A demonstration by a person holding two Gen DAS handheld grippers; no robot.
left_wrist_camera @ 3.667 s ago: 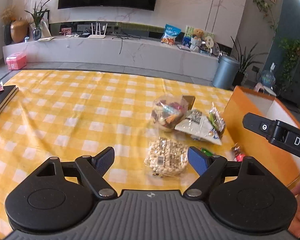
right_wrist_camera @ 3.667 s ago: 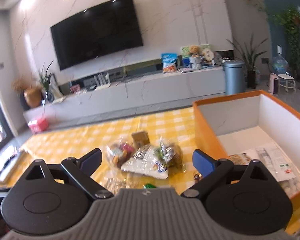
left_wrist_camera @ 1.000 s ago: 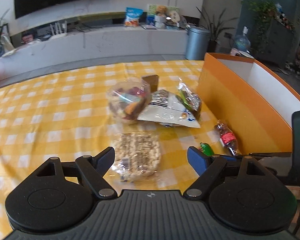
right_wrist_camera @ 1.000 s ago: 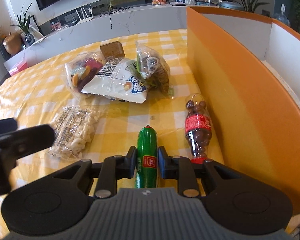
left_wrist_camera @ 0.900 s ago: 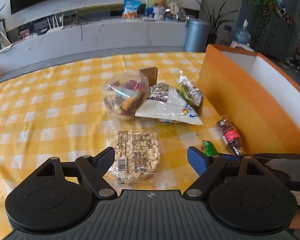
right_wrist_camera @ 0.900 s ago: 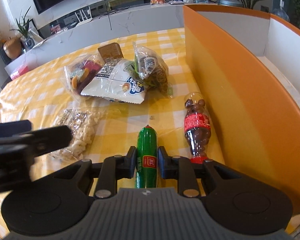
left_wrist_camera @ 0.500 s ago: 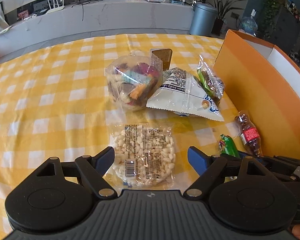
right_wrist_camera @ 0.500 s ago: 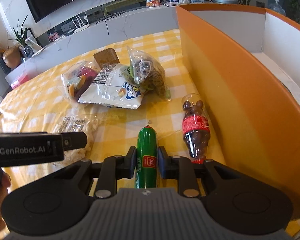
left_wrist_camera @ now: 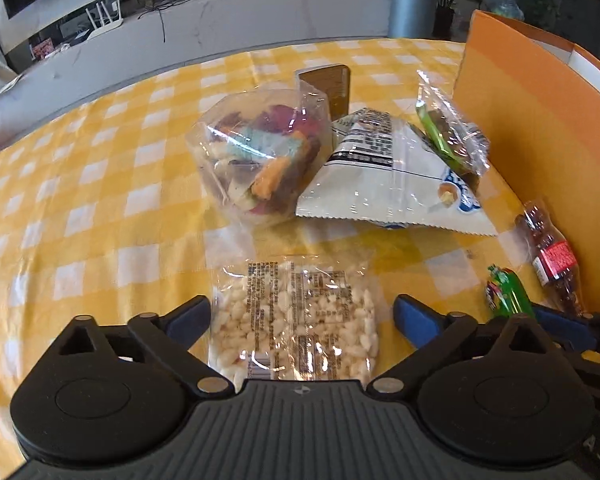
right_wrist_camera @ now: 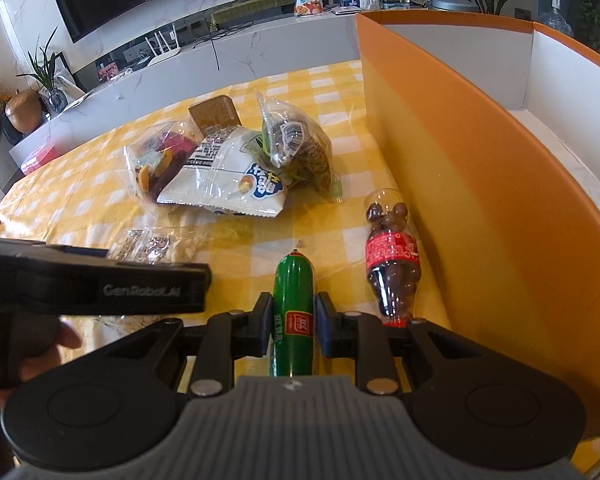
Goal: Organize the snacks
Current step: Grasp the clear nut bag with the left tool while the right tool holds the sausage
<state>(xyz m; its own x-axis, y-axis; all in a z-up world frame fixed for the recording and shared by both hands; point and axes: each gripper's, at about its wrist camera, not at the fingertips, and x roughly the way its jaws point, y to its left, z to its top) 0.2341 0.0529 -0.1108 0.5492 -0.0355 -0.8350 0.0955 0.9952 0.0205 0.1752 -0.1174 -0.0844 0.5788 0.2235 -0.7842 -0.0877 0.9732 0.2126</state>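
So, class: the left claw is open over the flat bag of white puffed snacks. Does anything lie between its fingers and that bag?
Nothing visible does. The left claw is open, and the puffed snack bag lies flat between its blue fingers. The other snacks lie farther away on the checked tablecloth.

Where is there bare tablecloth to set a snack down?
Free: the checked cloth left of the candy bag and the puffed rice pack. Crowded: the strip by the orange box, with the chocolate bottle and green sausage.

The orange box wall (right_wrist_camera: 480, 184) blocks the right side, with the chocolate-ball bottle (right_wrist_camera: 392, 256) just beside it. Left of that wall, the heaped snack bags (right_wrist_camera: 236, 164) crowd the far cloth. Bare checked tablecloth (left_wrist_camera: 80, 200) lies open well left of the wall.
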